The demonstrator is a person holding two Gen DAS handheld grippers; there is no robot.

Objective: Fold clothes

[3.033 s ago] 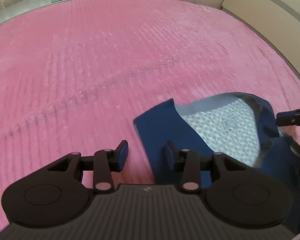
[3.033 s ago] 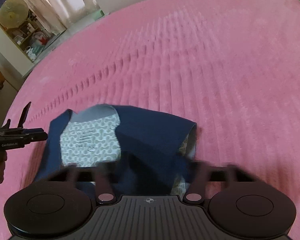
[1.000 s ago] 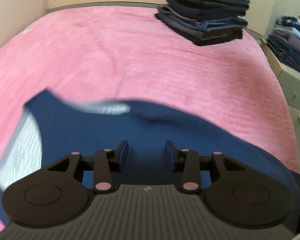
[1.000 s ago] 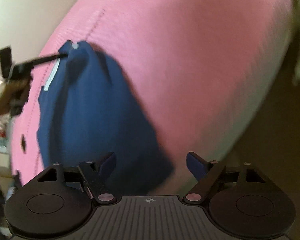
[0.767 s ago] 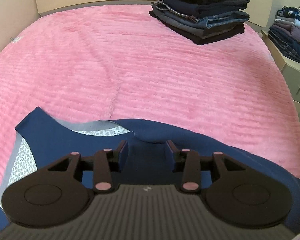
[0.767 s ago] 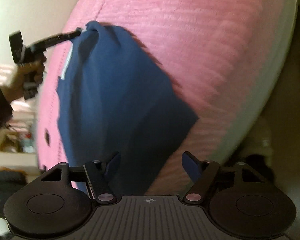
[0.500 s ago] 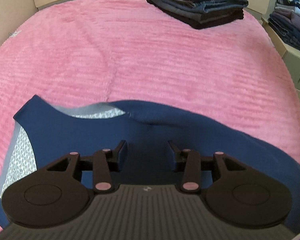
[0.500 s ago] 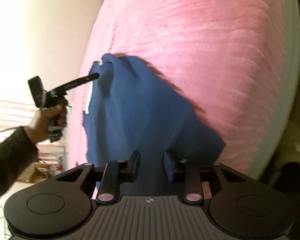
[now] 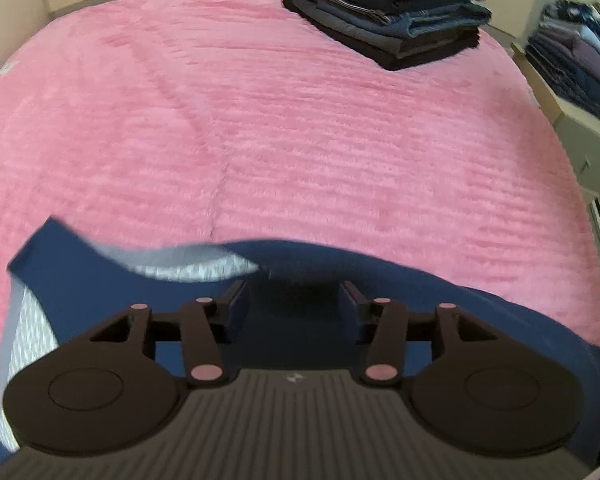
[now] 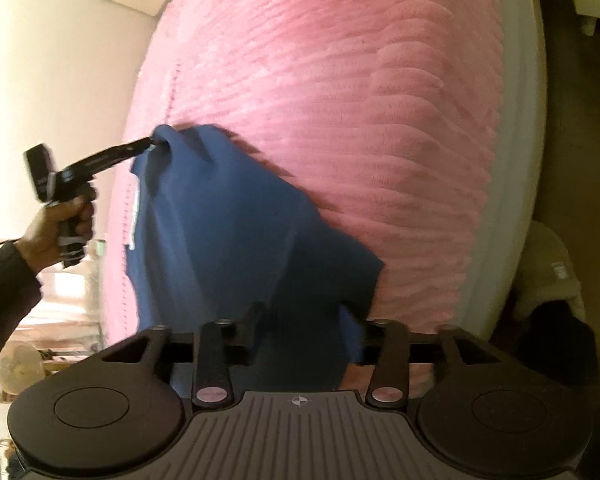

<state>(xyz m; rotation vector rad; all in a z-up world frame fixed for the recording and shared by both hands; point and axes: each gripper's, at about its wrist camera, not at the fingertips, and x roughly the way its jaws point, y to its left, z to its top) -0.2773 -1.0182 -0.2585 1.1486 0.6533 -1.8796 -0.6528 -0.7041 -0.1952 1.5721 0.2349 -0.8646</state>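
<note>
A navy garment point(image 9: 420, 300) with a grey-white patterned lining point(image 9: 32, 328) lies low across the left wrist view on a pink bedspread point(image 9: 260, 120). My left gripper point(image 9: 294, 294) has dark fabric bunched between its fingers. In the right wrist view the left gripper point(image 10: 150, 144), held by a hand point(image 10: 64, 216), pinches one corner of the garment point(image 10: 228, 220), which tents up at its tip. My right gripper point(image 10: 302, 316) is closed around the opposite hem, its right finger partly covered by cloth. The fabric stretches between both grippers.
A tall stack of folded jeans point(image 9: 396, 12) stands at the bed's far end. Another pile of clothes point(image 9: 572, 60) rests on a cabinet to the right. The bed's pale edge point(image 10: 516, 160) drops to a dark floor with a cream object point(image 10: 552, 268).
My right gripper went from wide open beside the garment to closed around its hem. The garment has risen and pulled tighter between the grippers. The left gripper kept its hold.
</note>
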